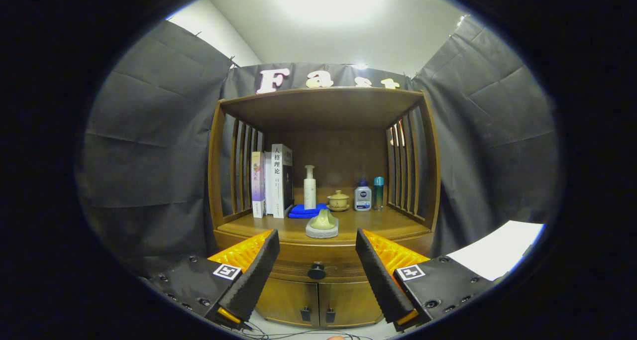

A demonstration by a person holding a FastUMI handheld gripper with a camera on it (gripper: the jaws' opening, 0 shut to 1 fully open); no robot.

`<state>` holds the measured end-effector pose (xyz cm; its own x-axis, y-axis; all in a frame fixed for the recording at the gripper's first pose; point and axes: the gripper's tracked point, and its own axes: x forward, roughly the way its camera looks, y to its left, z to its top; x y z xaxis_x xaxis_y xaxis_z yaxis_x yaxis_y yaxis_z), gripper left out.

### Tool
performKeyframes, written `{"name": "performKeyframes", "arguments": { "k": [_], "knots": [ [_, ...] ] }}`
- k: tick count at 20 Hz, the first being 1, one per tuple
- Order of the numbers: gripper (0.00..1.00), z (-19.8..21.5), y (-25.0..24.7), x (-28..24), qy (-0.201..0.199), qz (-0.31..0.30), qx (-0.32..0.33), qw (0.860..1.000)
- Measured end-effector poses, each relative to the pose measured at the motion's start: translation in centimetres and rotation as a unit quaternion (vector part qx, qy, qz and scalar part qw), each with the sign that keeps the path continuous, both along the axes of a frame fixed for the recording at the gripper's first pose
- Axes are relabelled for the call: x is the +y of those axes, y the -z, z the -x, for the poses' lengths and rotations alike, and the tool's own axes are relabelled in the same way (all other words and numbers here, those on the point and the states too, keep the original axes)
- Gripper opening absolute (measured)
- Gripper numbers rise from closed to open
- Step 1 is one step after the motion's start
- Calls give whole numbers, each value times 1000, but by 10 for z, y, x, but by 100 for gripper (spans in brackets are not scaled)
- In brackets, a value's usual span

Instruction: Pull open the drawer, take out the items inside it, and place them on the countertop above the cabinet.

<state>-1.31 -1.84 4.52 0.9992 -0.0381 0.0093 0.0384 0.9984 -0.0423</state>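
Note:
A wooden cabinet stands ahead with its drawer (318,260) shut; a round dark knob (316,271) sits on the drawer front, between and slightly beyond my fingertips. My gripper (317,240) is open, with nothing between its fingers, held a short way in front of the cabinet. The countertop (378,223) above the drawer carries a pale yellowish piece on a grey stone-like base (322,224) near its front edge. What lies inside the drawer is hidden.
On the countertop stand books (272,181), a white pump bottle (309,187), a folded blue cloth (304,210), a lidded cup on a saucer (338,200) and two small bottles (369,194). Slatted side walls and a shelf top enclose it. Two lower doors (318,302) lie under the drawer.

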Motion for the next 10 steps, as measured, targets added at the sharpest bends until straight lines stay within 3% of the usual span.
{"name": "performKeyframes", "arguments": {
  "k": [10],
  "knots": [
    [97, 17, -10, 1, -10, 7, -19, 1000]
  ]
}}
